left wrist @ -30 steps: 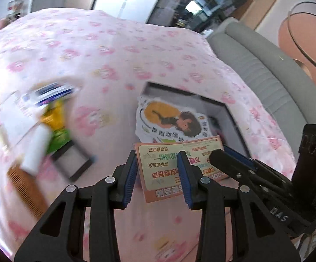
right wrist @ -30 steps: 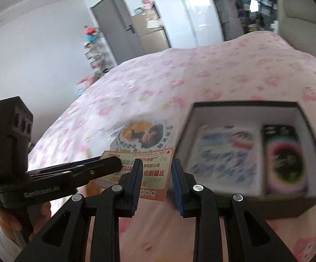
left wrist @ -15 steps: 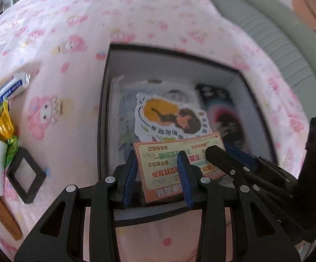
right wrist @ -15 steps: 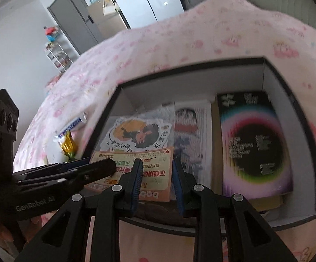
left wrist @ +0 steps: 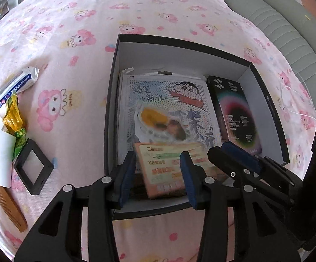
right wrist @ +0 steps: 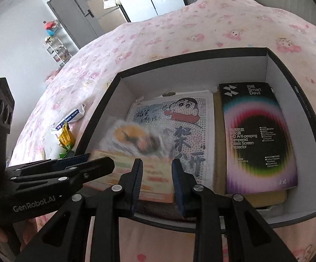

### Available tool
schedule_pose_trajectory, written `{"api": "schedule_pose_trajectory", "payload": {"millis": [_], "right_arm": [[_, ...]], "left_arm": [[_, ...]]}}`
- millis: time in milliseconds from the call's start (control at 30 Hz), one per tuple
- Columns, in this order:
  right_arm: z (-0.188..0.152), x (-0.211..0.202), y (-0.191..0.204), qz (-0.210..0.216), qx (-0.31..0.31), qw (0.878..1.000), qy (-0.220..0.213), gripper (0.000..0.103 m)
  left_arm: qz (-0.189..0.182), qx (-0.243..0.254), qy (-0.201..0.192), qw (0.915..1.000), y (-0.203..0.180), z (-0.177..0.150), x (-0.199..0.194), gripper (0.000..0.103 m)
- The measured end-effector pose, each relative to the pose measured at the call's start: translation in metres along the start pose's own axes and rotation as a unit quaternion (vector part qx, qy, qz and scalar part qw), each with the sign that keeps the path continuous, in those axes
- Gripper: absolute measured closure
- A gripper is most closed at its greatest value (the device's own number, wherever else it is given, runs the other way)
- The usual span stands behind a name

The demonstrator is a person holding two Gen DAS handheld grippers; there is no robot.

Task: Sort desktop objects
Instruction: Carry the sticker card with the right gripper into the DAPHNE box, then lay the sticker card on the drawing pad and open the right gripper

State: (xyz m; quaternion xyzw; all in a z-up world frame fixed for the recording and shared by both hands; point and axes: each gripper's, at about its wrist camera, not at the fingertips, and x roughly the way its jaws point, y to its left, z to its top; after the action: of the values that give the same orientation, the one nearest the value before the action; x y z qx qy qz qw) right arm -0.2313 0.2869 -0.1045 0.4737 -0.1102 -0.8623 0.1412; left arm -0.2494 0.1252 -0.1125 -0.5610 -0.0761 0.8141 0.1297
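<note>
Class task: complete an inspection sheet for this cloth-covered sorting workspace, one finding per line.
Surface: pink cartoon-print cloth, wrinkled.
Job's things: black box holds screen-protector pack, cartoon packet, blurred sticker, orange leaflet.
Clutter: comb, square frame, wrappers, all outside the box.
Grippers: left claw has just been opening, leaflet between its fingers, unpressed; right claw narrow, grip unclear.
Cables: thin white strand, kind unclear.
Surroundings: grey sofa, grey door.

Orange printed leaflet [left wrist: 168, 170] and round-cornered sticker sheet [left wrist: 160, 122], both blurred, over cartoon pad [left wrist: 164, 96] inside black box [left wrist: 114, 69]; dark screen-protector pack [right wrist: 258, 135] flat alongside, at box's right.
</note>
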Motion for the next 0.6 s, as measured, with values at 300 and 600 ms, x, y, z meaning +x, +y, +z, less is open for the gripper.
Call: {"api": "schedule_pose_trajectory", "payload": {"millis": [300, 600], "right_arm": [[-0.001, 0.001, 0.002, -0.013, -0.011, 1.000, -0.003, 0.078], [-0.001, 0.001, 0.000, -0.047, -0.017, 0.999, -0.003, 0.078]], "left_arm": [[-0.001, 0.003, -0.001, 1.0000, 0.000, 0.001, 0.004, 0.062], [0.003, 0.021, 0.008, 0.9997, -0.006, 0.005, 0.016, 0.062]]}}
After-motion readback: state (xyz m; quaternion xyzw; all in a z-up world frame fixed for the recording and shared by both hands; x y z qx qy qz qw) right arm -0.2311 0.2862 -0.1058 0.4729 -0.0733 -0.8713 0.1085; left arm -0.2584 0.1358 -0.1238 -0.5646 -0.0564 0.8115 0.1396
